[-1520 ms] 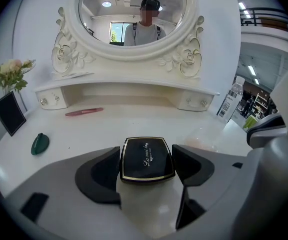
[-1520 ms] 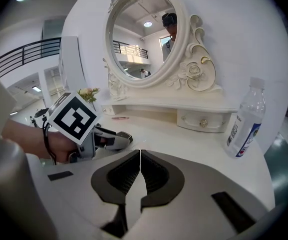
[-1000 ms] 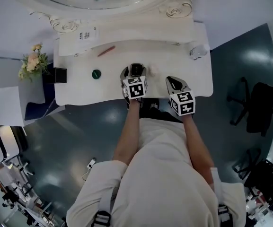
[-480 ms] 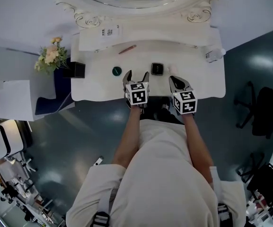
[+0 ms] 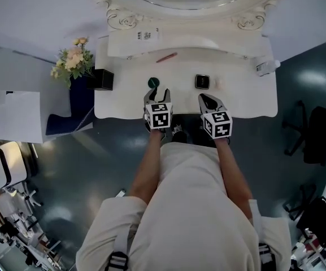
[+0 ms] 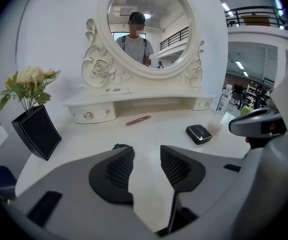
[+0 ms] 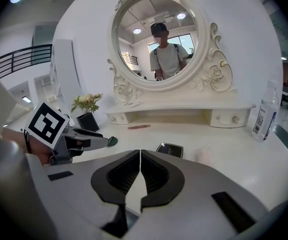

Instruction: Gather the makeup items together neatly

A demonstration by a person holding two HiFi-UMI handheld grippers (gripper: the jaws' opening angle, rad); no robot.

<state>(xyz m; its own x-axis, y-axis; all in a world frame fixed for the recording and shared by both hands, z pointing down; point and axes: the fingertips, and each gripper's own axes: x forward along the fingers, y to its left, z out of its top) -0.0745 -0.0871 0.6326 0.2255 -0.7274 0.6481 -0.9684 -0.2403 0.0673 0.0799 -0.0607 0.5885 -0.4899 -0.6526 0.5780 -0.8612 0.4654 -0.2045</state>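
On the white dressing table (image 5: 123, 100) lie a black compact (image 5: 202, 82) (image 6: 199, 133) (image 7: 169, 149), a small dark green round item (image 5: 153, 82) (image 7: 112, 141) and a red pencil-like stick (image 5: 166, 57) (image 6: 138, 119). My left gripper (image 5: 158, 94) (image 6: 144, 154) is just short of the green item (image 6: 120, 147), which its left jaw partly hides. Its jaws have just been closing; a gap remains and nothing is between them. My right gripper (image 5: 204, 99) (image 7: 140, 156) is shut and empty, on the near side of the compact.
A pale translucent item (image 5: 217, 83) lies right of the compact. A water bottle (image 5: 266, 67) (image 7: 264, 112) stands at the table's right end, a black vase with flowers (image 5: 102, 79) (image 6: 34, 129) at its left. The oval mirror (image 6: 144, 29) and a raised drawer shelf (image 6: 134, 101) run along the back.
Both grippers have moved left along the table's front. The left one has come away from the compact to the green item, and its jaws are narrower. The right stays shut.
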